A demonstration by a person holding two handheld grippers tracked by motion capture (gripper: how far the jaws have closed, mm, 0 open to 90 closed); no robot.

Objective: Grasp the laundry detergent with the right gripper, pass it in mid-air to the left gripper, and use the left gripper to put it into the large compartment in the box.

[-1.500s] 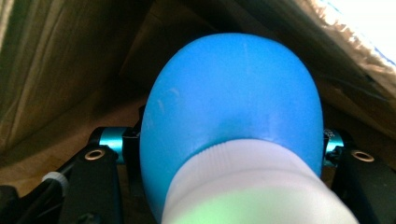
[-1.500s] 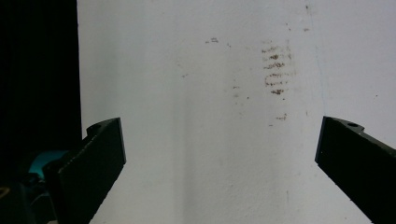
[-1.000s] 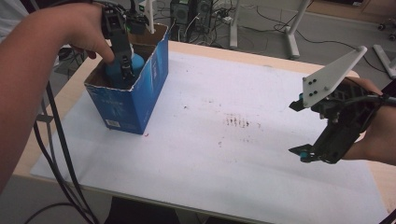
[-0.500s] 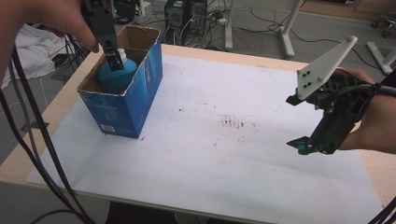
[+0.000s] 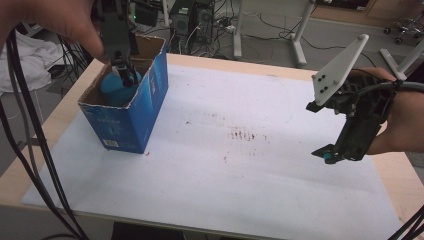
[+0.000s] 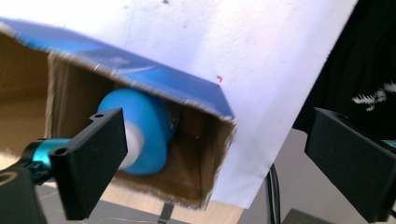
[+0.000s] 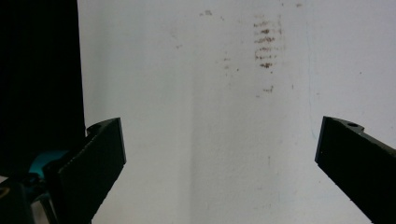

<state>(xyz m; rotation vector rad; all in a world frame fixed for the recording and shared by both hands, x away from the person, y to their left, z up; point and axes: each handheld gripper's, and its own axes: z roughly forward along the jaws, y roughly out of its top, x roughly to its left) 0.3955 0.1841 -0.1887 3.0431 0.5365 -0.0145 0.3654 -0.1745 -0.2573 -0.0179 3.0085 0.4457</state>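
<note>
**Blue ball rests in cardboard box as left fingers let go**

The blue ball (image 5: 116,89), a smooth rounded thing with a pale patch on one side, lies inside the open-topped blue cardboard box (image 5: 131,120) at the far left of the counter (image 5: 240,170), pressed close to the box's near wall. It looks light and probably somewhat soft, and its curved skin may slide between flat pads; a hold across its widest part, coming straight down through the open top, seems the safest. The box itself looks thin-walled and light, its torn rim easily bent, so it would likely shift if nudged. Above it the left gripper (image 5: 124,70) hangs over the opening; its jaws have just been opening and now stand wide, the ball lying below them rather than pressed between them, as the left gripper view shows (image 6: 140,135). At the counter's right edge the right gripper (image 5: 334,155) hovers above the stained white sheet (image 7: 210,116), fingers spread wide with nothing between them.
</note>
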